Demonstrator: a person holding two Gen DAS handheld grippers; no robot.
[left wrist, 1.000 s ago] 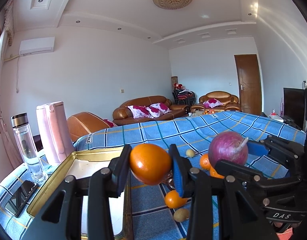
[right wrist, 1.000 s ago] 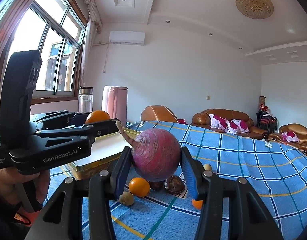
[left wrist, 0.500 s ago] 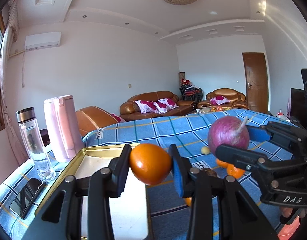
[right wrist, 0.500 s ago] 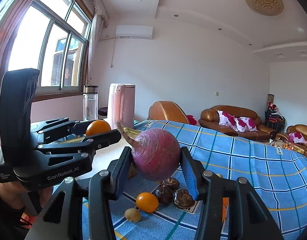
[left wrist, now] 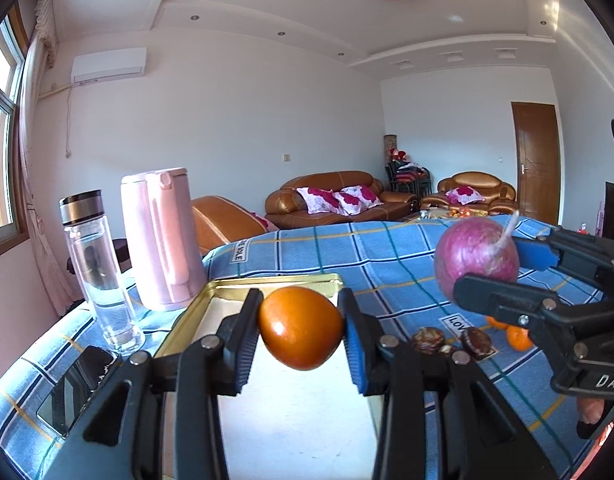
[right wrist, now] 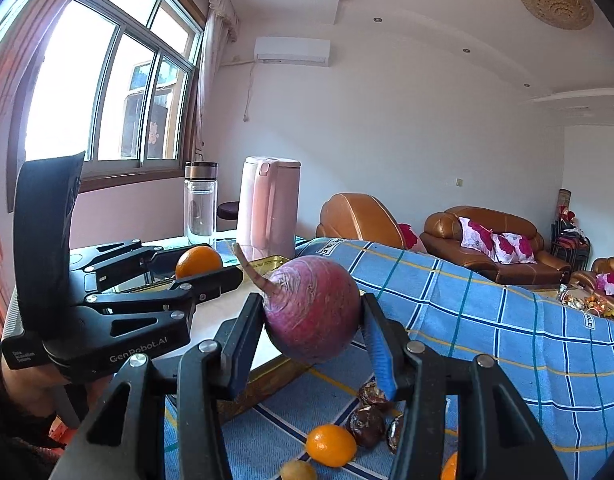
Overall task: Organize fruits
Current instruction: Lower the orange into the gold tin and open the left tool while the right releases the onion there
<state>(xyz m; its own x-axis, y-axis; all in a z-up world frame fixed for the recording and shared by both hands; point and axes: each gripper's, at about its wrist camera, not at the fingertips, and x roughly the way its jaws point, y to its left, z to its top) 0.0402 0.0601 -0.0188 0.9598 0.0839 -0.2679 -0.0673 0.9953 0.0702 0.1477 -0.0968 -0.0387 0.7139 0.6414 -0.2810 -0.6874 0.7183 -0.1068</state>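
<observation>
Left wrist view: the left gripper (left wrist: 301, 330) is clamped on an orange fruit (left wrist: 301, 328), held in the air above the gold-rimmed tray (left wrist: 275, 281) on the blue checked cloth (left wrist: 387, 248). At three o'clock the right gripper (left wrist: 503, 276) grasps a purple round vegetable (left wrist: 475, 256). A pink kettle (left wrist: 159, 236) and a glass bottle (left wrist: 95, 260) stand at ten o'clock. Right wrist view: the vegetable (right wrist: 313, 314) sits pinched between both pads, with loose small oranges (right wrist: 331, 445) and dark brown fruits (right wrist: 367, 424) on the cloth at six o'clock.

phone (left wrist: 73, 390) half behind left gripper (left wrist: 301, 330) — tray's (left wrist: 267, 282) near end hidden.
</observation>
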